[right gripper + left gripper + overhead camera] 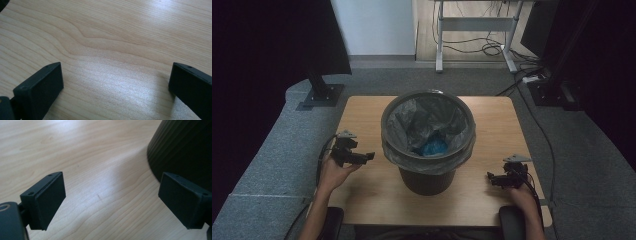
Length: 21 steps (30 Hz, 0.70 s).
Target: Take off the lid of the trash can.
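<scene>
A dark ribbed waste bin [428,142] stands in the middle of the wooden table [362,115], lined with a grey plastic bag [462,142] folded over its rim. Something blue [433,148] lies at the bottom of the bag. My left gripper [368,157] is held just left of the bin, open, with nothing between its jaws; the bin's wall [185,150] fills the upper right of the left gripper view. My right gripper [490,176] hovers low over the table to the bin's right, open and empty, above bare wood [112,50].
Grey carpeted floor [272,150] surrounds the table. A black stand base [322,92] sits at the far left, a white desk frame [474,25] with cables at the back, and dark equipment with cables [552,85] at the far right.
</scene>
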Motion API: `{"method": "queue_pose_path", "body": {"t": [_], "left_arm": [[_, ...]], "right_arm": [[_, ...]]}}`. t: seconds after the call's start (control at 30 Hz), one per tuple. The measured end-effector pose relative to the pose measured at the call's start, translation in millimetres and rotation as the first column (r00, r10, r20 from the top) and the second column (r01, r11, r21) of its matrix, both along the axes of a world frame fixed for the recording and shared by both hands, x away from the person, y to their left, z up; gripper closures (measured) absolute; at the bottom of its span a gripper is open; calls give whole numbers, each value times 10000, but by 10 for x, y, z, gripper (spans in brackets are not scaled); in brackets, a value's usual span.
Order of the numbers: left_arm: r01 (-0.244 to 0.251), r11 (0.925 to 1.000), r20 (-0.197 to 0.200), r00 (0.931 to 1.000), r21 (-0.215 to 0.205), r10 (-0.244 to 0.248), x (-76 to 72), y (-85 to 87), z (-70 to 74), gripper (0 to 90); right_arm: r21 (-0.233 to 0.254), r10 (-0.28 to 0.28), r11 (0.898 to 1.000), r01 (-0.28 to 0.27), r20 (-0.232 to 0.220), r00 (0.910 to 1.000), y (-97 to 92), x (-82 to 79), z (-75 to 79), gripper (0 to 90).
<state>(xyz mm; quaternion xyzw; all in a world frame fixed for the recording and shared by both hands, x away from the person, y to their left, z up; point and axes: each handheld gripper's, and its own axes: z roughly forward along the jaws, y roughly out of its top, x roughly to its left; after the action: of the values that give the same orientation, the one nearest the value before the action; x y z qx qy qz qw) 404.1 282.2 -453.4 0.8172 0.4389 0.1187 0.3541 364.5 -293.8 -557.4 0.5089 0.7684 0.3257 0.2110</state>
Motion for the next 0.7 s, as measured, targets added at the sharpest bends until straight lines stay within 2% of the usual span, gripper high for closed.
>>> {"method": "queue_pose_path", "body": {"t": [0.23, 0.5, 0.7], "left_arm": [[316, 9994, 130, 9994, 133, -317, 58, -39, 243, 79], [536, 9985, 237, 9983, -56, -535, 169, -43, 547, 95], [825, 9965, 360, 9959, 114, -829, 231, -114, 757, 136]], "right_arm": [[0, -3, 10000, 3, 4, 10000, 0, 0, -1, 0], [-8, 2, 10000, -2, 9, 10000, -1, 0, -1, 0], [-8, 2, 10000, -2, 10, 10000, 0, 0, -1, 0]]}}
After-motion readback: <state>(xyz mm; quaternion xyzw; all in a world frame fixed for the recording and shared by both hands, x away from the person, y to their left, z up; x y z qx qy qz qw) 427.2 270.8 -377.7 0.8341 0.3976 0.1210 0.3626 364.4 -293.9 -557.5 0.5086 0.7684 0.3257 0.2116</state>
